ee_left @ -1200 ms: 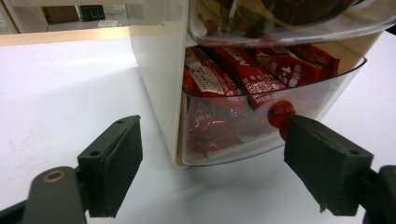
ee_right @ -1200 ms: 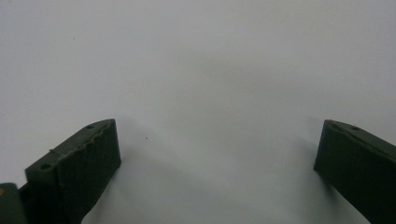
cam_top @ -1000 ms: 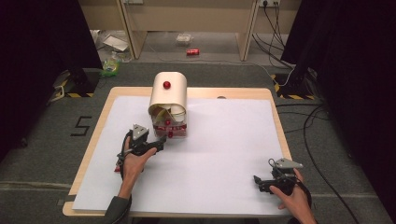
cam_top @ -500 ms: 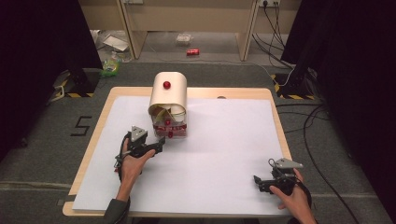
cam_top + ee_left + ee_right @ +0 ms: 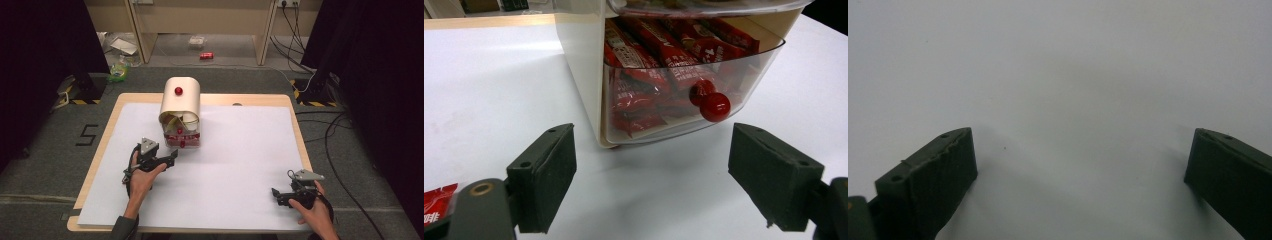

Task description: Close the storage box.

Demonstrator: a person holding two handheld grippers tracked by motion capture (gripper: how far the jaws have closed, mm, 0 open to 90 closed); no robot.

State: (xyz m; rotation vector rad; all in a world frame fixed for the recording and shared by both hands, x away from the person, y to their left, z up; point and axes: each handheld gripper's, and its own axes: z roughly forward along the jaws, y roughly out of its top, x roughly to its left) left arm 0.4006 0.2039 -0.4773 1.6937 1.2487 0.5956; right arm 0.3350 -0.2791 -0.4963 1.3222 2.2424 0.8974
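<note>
Left gripper [image 5: 170, 156]: jaws spread wide, nothing between them, low over the white sheet [image 5: 240, 165], aimed at the front of the box [image 5: 180, 112]. In the left gripper view [image 5: 651, 185] the jaws frame the clear drawer [image 5: 689, 85] from just in front, not touching it. Drawer carries a red knob [image 5: 714, 106] on its front, sitting between the jaw lines but ahead of the pads. Drawer is packed with red packets [image 5: 649, 75]. One more red packet [image 5: 436, 202] lies on the sheet at the bottom left edge of that view, beside the left jaw.

Box: cream, rounded top, stands upright on the sheet near the far edge of the table [image 5: 100, 150], left of centre. A second red knob [image 5: 178, 91] sits on its curved top.

Right gripper [image 5: 277, 194]: jaws also spread, empty, resting low near the front right corner of the sheet, well apart from the box. Right gripper view [image 5: 1080, 170] has plain white sheet between the pads.

Left hand [image 5: 142, 177] and right hand [image 5: 312, 212] each grip their tool from below.
</note>
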